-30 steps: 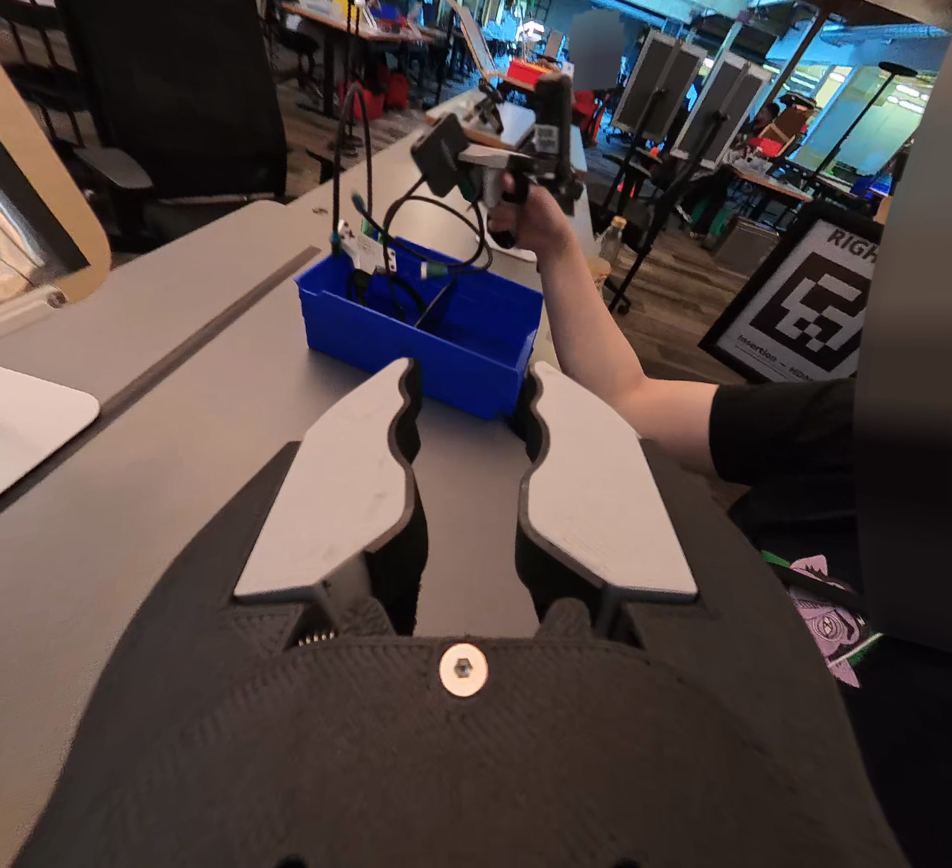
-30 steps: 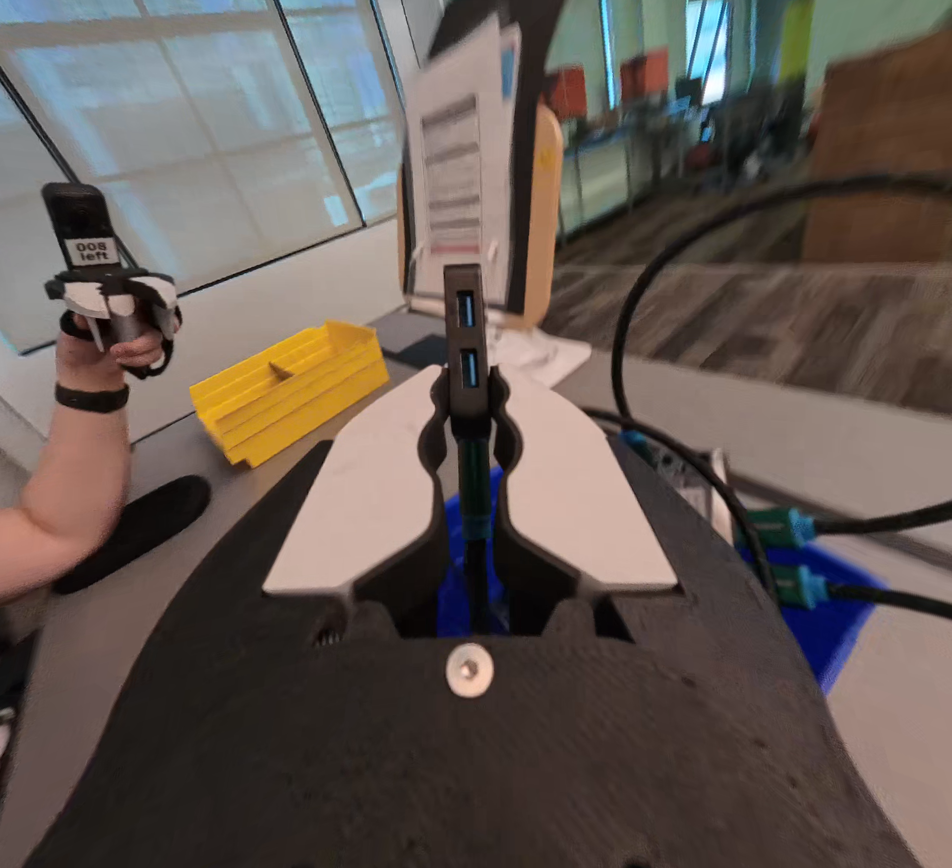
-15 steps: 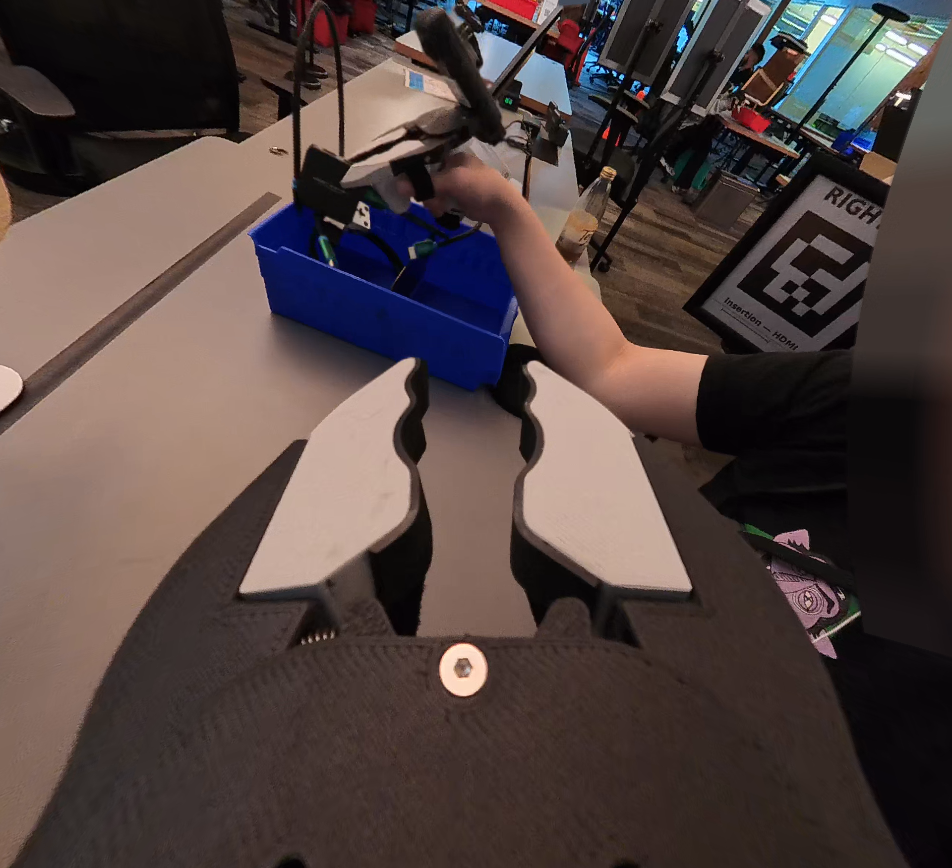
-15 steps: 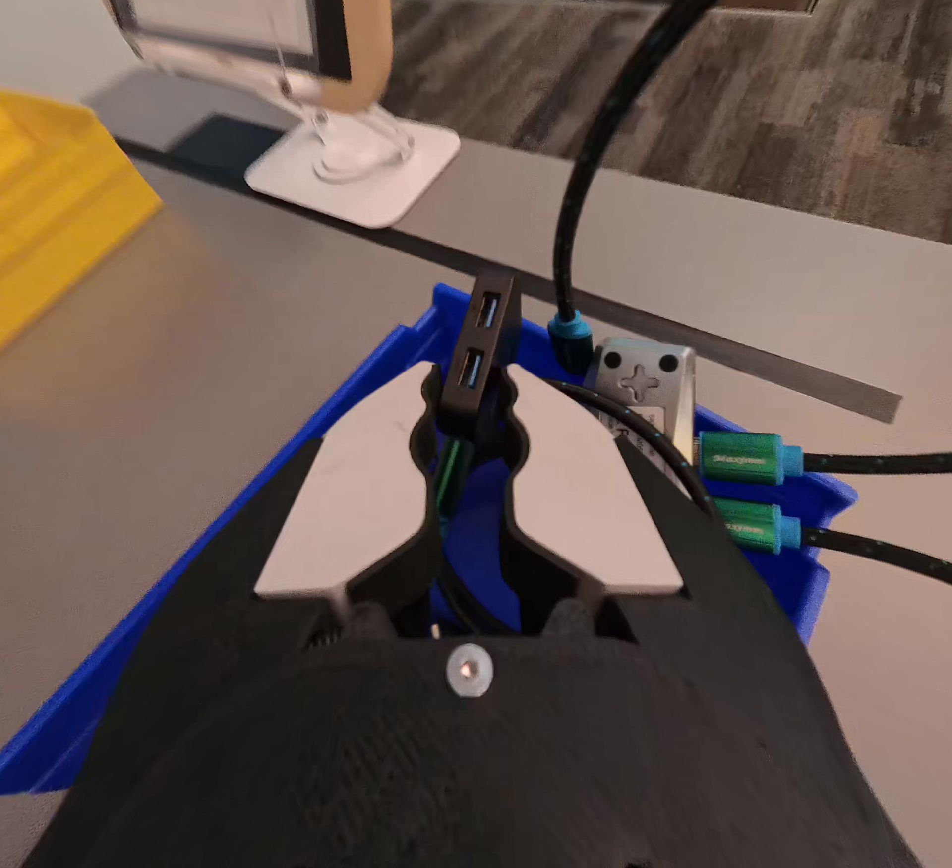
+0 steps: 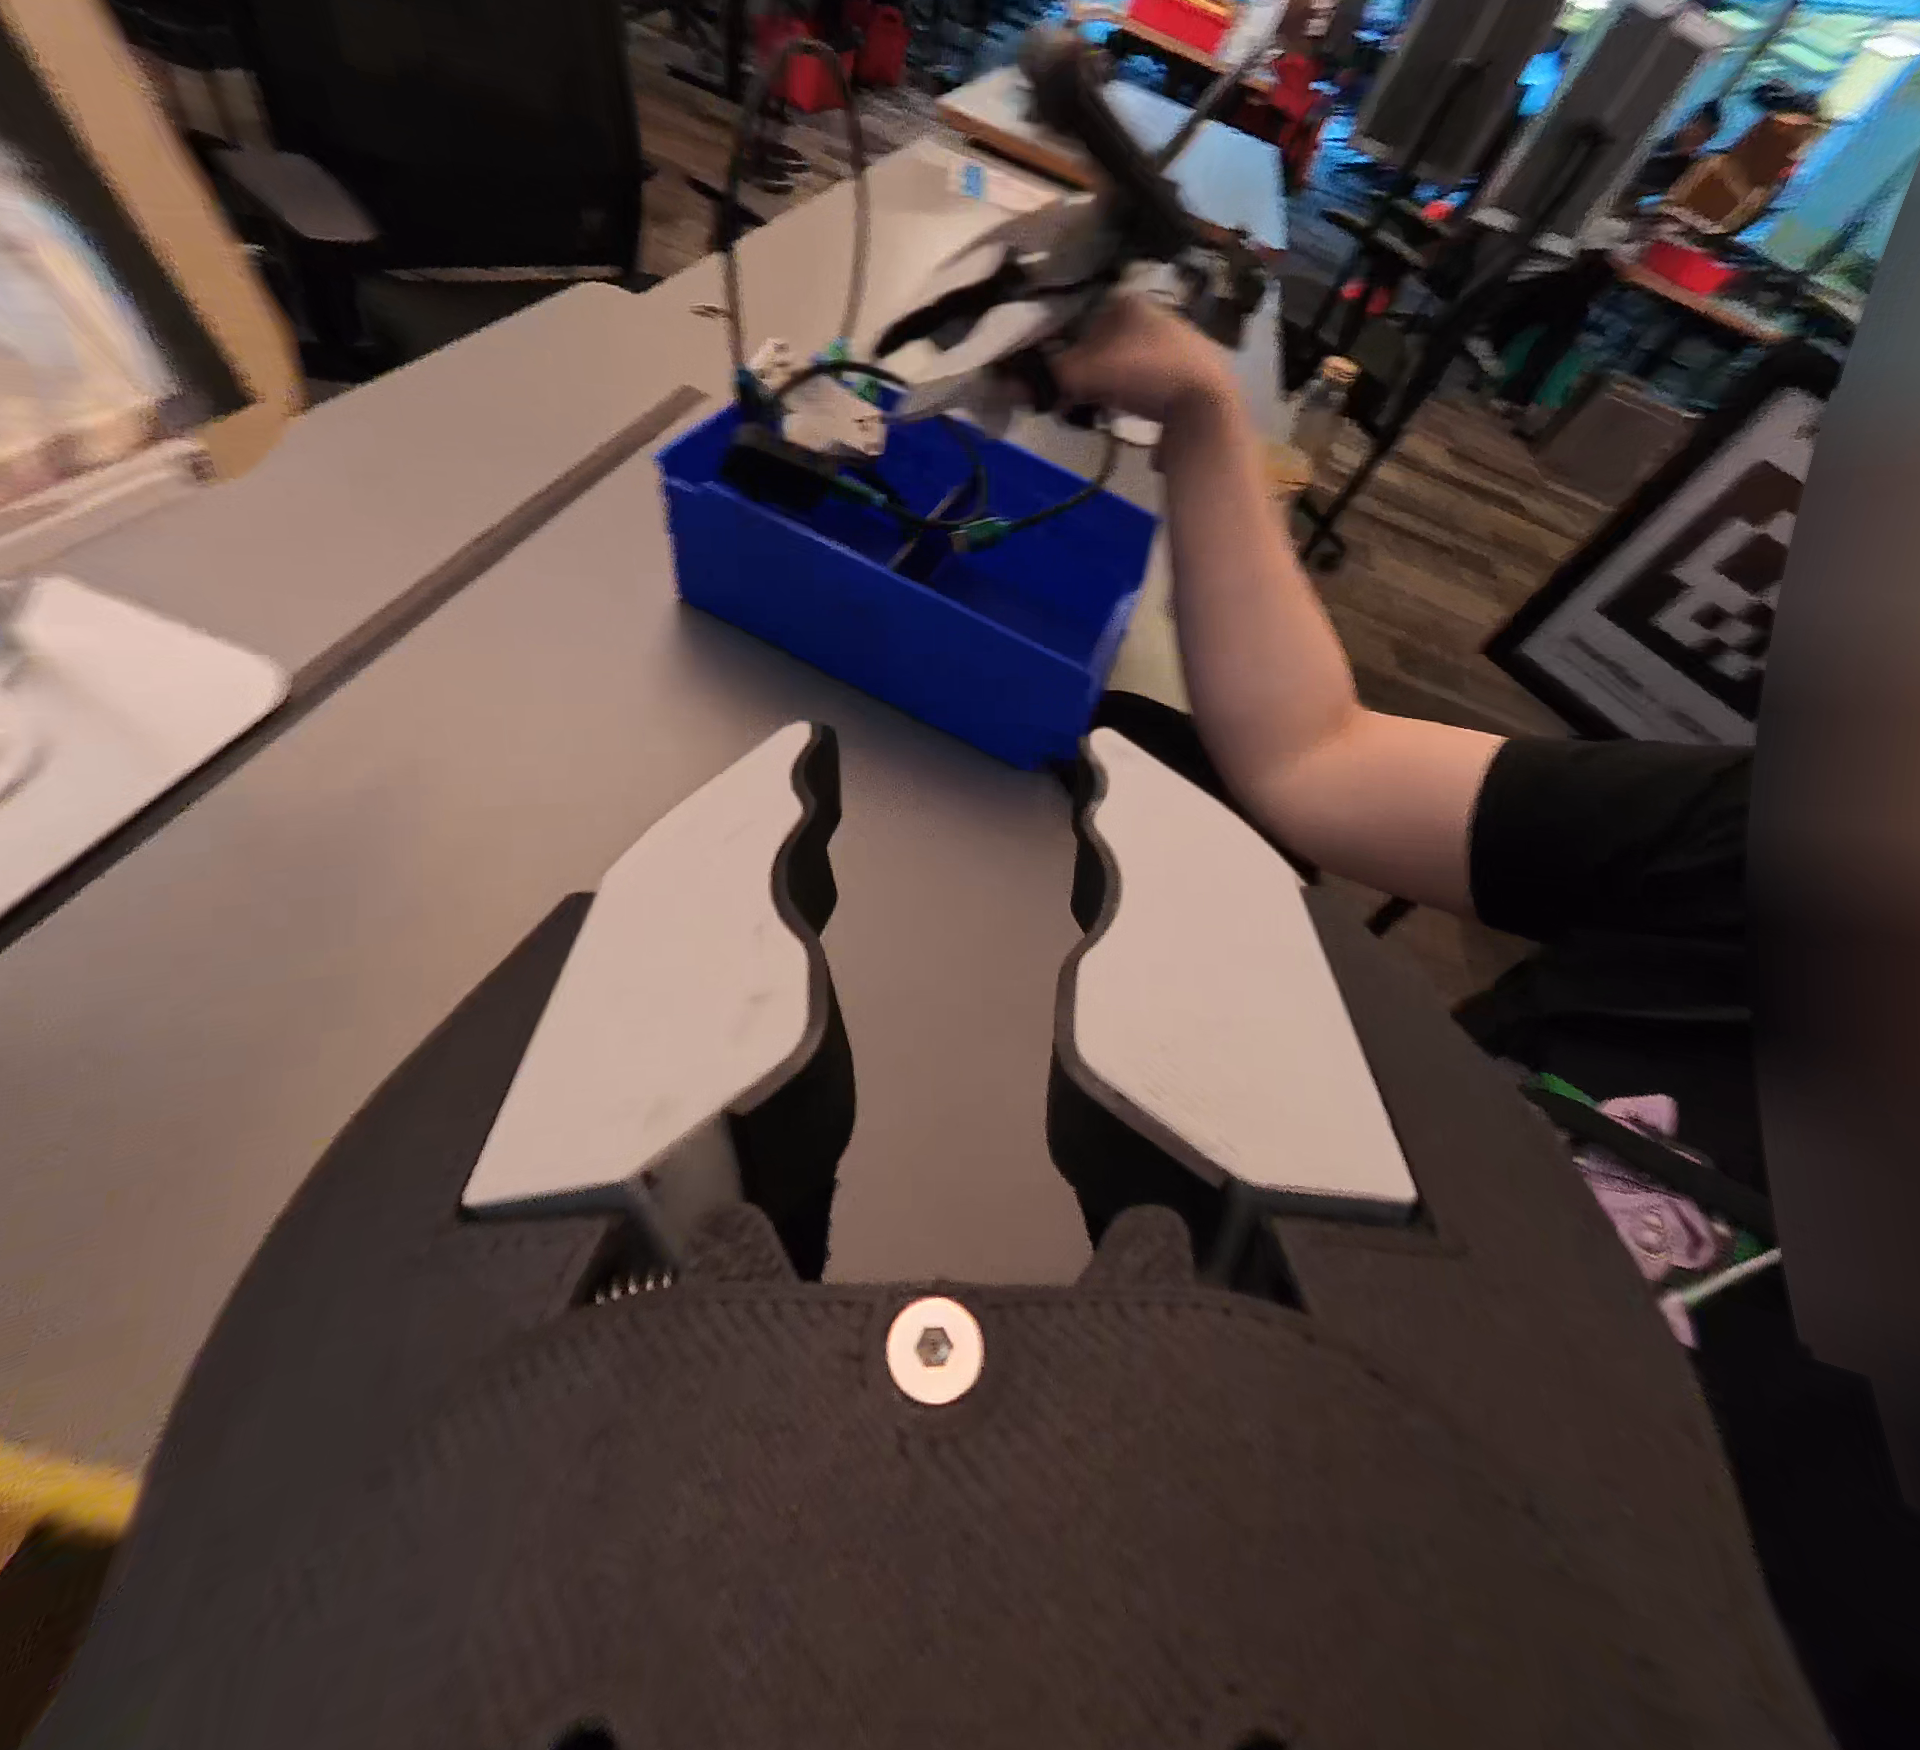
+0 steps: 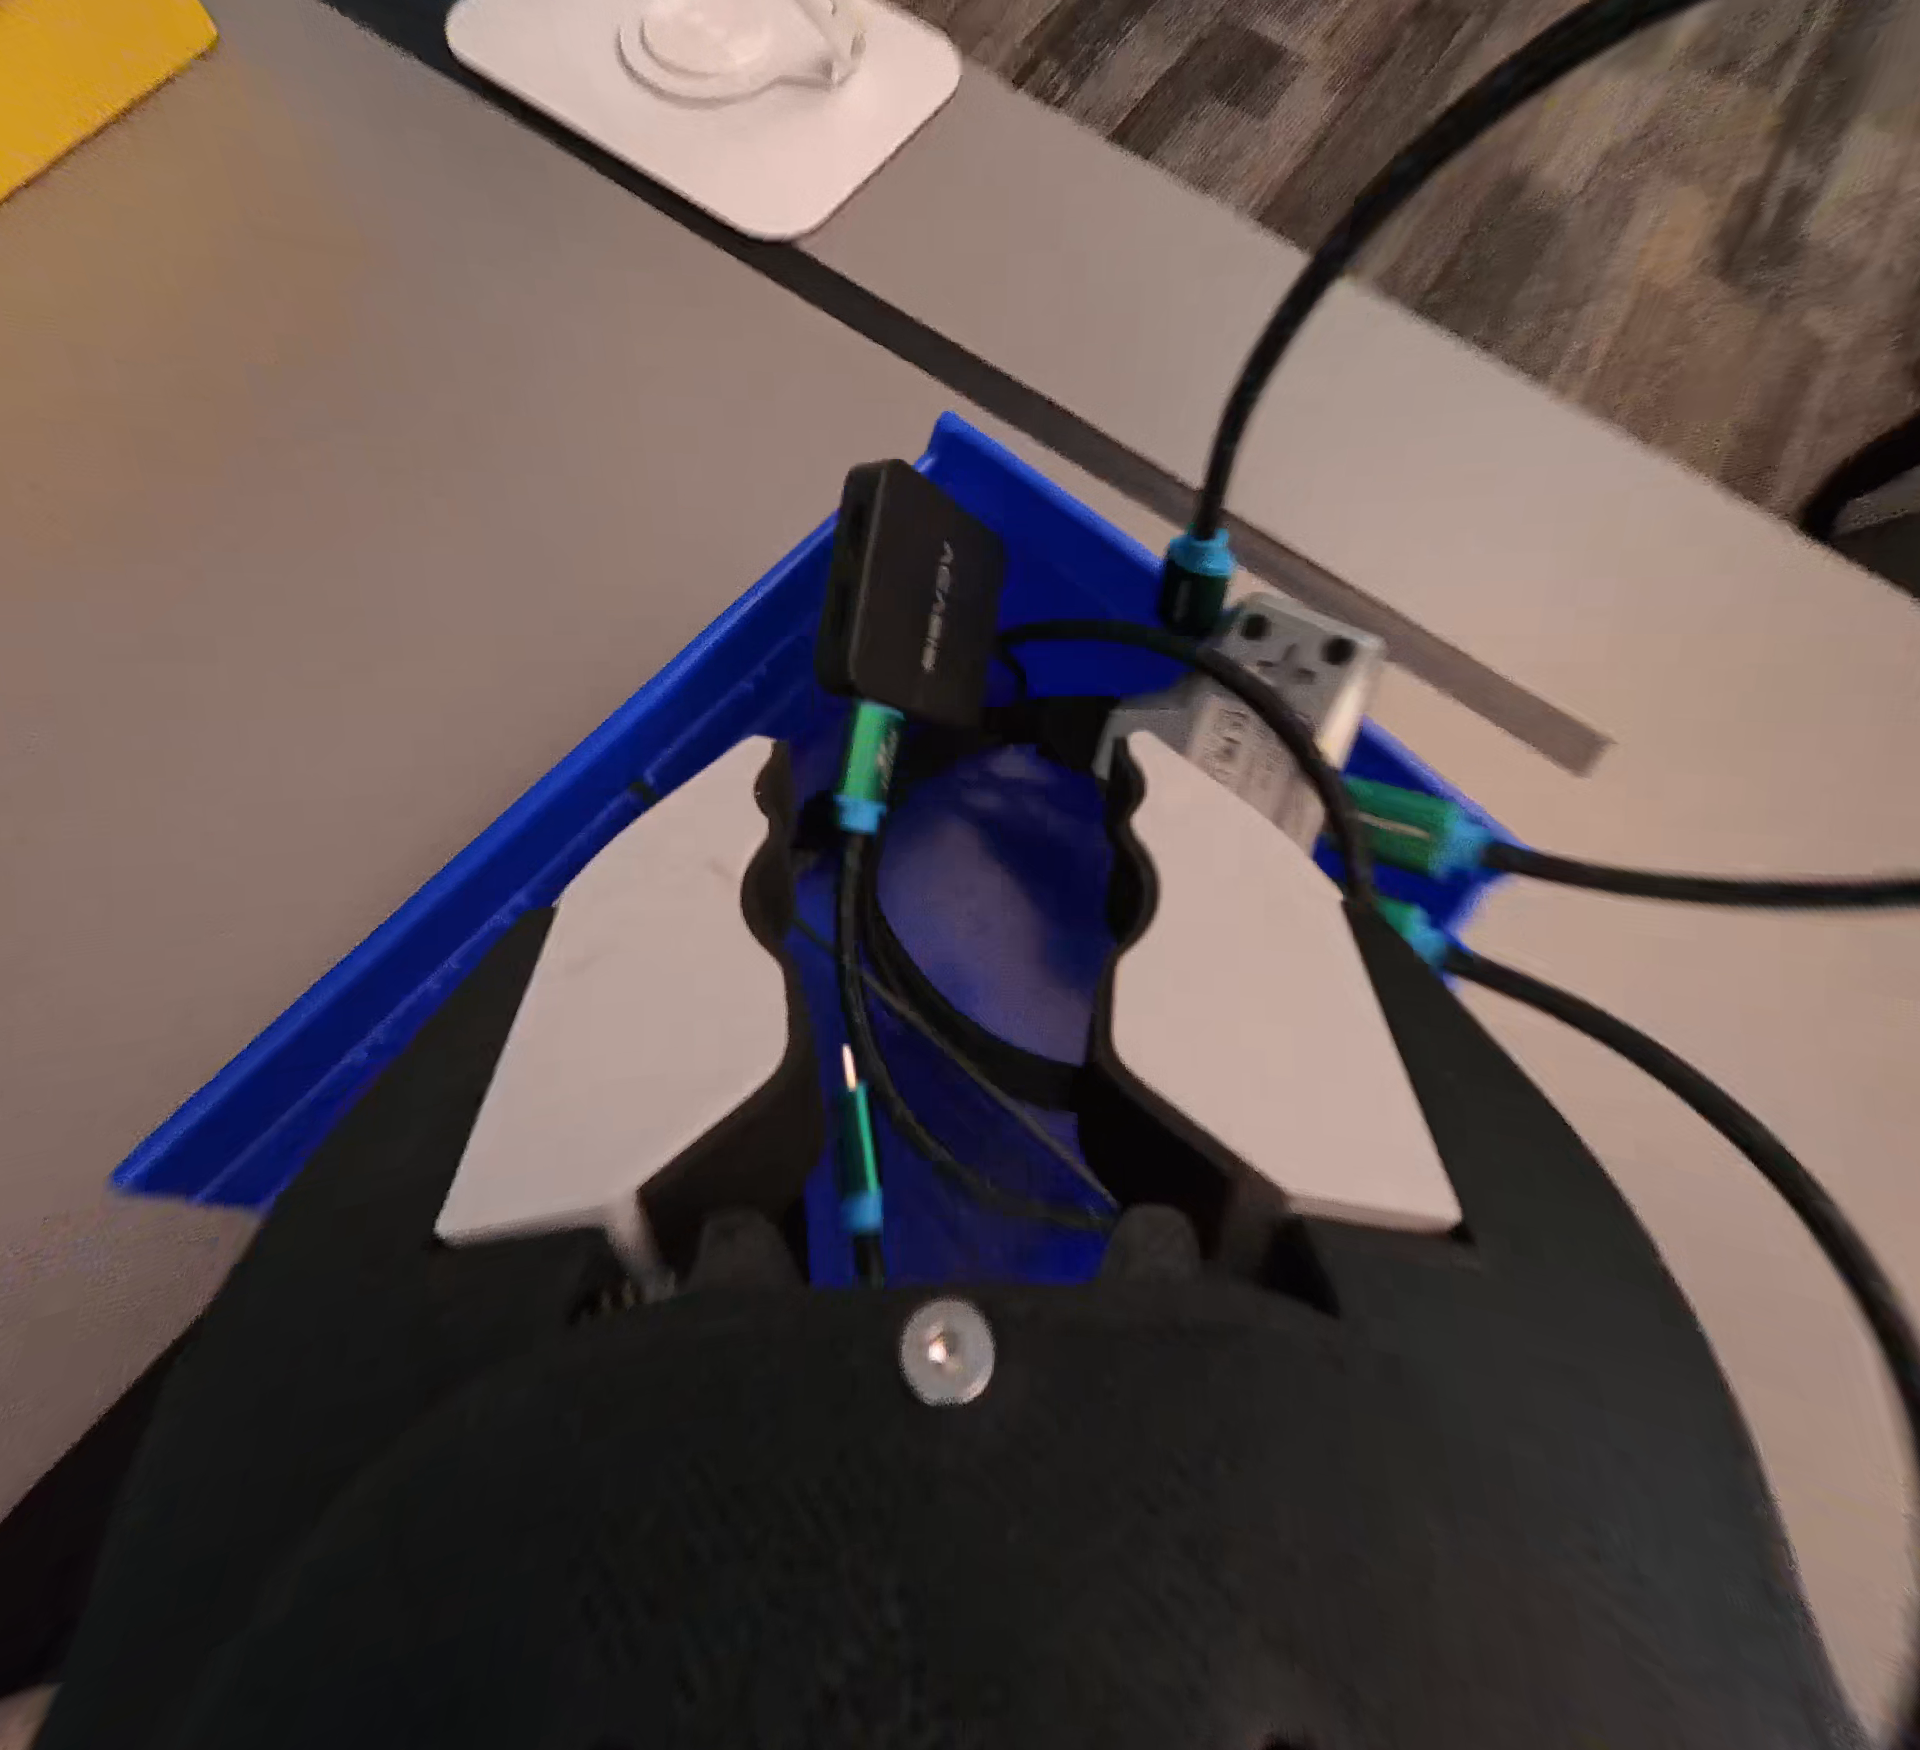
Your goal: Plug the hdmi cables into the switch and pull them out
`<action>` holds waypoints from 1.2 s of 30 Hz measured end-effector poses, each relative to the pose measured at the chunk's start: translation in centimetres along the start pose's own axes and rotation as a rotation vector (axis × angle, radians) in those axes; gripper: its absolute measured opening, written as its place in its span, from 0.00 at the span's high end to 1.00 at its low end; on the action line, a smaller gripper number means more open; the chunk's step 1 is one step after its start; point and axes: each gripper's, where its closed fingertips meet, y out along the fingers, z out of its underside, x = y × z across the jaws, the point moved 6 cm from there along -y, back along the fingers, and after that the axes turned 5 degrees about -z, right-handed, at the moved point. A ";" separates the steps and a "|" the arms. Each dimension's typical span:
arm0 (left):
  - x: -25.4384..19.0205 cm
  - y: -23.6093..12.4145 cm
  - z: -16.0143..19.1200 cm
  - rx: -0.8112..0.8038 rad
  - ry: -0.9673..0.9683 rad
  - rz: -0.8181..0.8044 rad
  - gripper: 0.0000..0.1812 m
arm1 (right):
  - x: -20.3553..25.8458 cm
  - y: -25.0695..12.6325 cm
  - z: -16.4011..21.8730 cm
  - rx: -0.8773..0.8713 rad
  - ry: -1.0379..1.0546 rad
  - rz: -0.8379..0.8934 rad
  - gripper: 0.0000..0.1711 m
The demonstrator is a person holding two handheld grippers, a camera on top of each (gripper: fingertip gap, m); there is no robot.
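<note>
In the right wrist view my right gripper [image 6: 945, 755] is open and empty, hovering over a blue bin [image 6: 499, 931]. A black hub [image 6: 914, 609] with a green-plugged cable lies against the bin's far corner, just beyond the fingertips. A silver HDMI switch [image 6: 1247, 713] sits to its right with green-plugged black cables [image 6: 1392, 827] in it. A loose green plug [image 6: 857, 1139] lies in the bin. My left gripper [image 5: 954, 744] is open and empty over the grey table, short of the blue bin [image 5: 904, 620]. The right gripper [image 5: 966, 329] shows there above the bin.
A yellow bin [image 6: 73, 17] and a white stand base [image 6: 717, 90] sit on the grey table beyond the blue bin. A dark groove [image 6: 1039, 422] runs along the table. A framed sign [image 5: 1714, 599] stands on the floor to the right. The person's arm [image 5: 1268, 661] reaches across.
My right gripper tilted down over the blue bin, opened and let go of the black hub, which now lies in the bin. My left gripper stayed open, nearly in place.
</note>
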 end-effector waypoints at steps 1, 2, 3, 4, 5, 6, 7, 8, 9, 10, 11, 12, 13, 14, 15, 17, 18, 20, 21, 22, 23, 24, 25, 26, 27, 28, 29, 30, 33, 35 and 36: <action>0.6 -0.9 0.0 0.001 0.008 -0.074 0.76 | 0.1 -1.9 -0.1 -0.038 -0.014 0.041 0.64; 1.3 -1.8 0.1 0.003 0.023 -0.171 0.76 | 0.1 -4.0 -0.1 -0.079 -0.017 0.099 0.64; 2.3 -2.8 0.2 0.010 0.043 -0.292 0.76 | -0.1 -6.0 0.2 -0.114 -0.003 0.166 0.64; 3.5 -3.8 0.3 0.021 0.067 -0.433 0.75 | -0.4 -7.8 0.7 -0.137 0.029 0.237 0.64; 4.8 -4.8 0.4 0.029 0.095 -0.588 0.74 | -0.8 -9.5 1.5 -0.140 0.076 0.308 0.65; 6.0 -5.8 0.3 0.028 0.123 -0.744 0.73 | -1.3 -10.9 2.7 -0.122 0.137 0.373 0.65; 7.1 -6.8 0.1 0.018 0.148 -0.888 0.72 | -1.7 -12.1 4.2 -0.082 0.203 0.430 0.64; 7.9 -7.8 -0.1 -0.001 0.162 -1.018 0.72 | -2.2 -13.1 5.8 -0.027 0.275 0.478 0.64; 8.6 -8.6 -0.3 -0.023 0.169 -1.128 0.72 | -2.5 -13.8 7.4 0.028 0.349 0.515 0.64; 9.2 -9.2 -0.3 -0.042 0.174 -1.209 0.71 | -2.6 -14.4 8.9 0.073 0.422 0.525 0.65; 9.6 -9.8 -0.3 -0.056 0.176 -1.273 0.71 | -2.3 -14.6 10.0 0.103 0.488 0.492 0.65; 10.0 -10.4 -0.2 -0.060 0.170 -1.345 0.69 | -1.9 -14.5 10.9 0.115 0.546 0.429 0.65; 10.4 -11.0 -0.1 -0.055 0.163 -1.414 0.66 | -1.3 -14.1 11.4 0.120 0.595 0.345 0.67; 10.7 -11.6 0.1 -0.049 0.155 -1.475 0.62 | -0.7 -13.6 11.8 0.122 0.622 0.253 0.69; 11.0 -12.1 0.3 -0.042 0.145 -1.525 0.58 | -0.4 -13.0 12.1 0.141 0.635 0.199 0.69; 11.4 -13.0 0.7 -0.024 0.120 -1.576 0.55 | -0.5 -11.8 13.3 0.240 0.651 0.171 0.68; 11.6 -13.2 0.9 -0.021 0.106 -1.582 0.54 | -0.6 -11.2 13.9 0.282 0.659 0.164 0.68; 11.7 -13.7 1.2 -0.018 0.085 -1.590 0.53 | -0.9 -10.2 14.8 0.333 0.678 0.131 0.67; 11.8 -14.0 1.3 -0.014 0.084 -1.598 0.52 | -1.0 -9.7 15.3 0.351 0.692 0.114 0.66; 11.7 -14.2 1.4 -0.010 0.086 -1.608 0.52 | -1.2 -9.4 15.8 0.368 0.712 0.104 0.66; 11.7 -14.3 1.4 -0.013 0.091 -1.612 0.52 | -1.3 -9.2 16.2 0.395 0.739 0.093 0.66; 11.7 -14.4 1.3 -0.021 0.093 -1.611 0.52 | -1.3 -9.0 16.5 0.415 0.763 0.079 0.66; 11.6 -14.5 1.3 -0.028 0.091 -1.609 0.52 | -1.2 -8.9 16.7 0.416 0.782 0.056 0.66; 11.7 -14.5 1.3 -0.029 0.090 -1.608 0.52 | -1.1 -8.8 16.6 0.406 0.791 0.038 0.67; 11.7 -14.5 1.3 -0.025 0.089 -1.604 0.52 | -1.3 -8.9 16.5 0.396 0.789 0.049 0.67; 11.8 -14.5 1.4 -0.020 0.085 -1.596 0.51 | -1.3 -8.9 16.4 0.392 0.784 0.054 0.67; 12.0 -14.6 1.6 -0.011 0.075 -1.589 0.51 | -1.3 -8.7 16.4 0.394 0.777 0.041 0.67; 12.1 -14.9 1.9 0.003 0.055 -1.582 0.51 | -1.2 -8.4 16.5 0.401 0.777 0.024 0.66; 13.0 -17.1 4.2 0.064 -0.141 -1.546 0.51 | -0.9 -8.2 17.3 0.446 0.805 0.016 0.65; 13.7 -19.2 6.4 0.118 -0.291 -1.511 0.49 | -0.7 -8.4 17.3 0.440 0.802 0.015 0.66; 14.0 -20.4 7.6 0.143 -0.356 -1.504 0.49 | -0.5 -8.5 17.1 0.429 0.792 0.005 0.66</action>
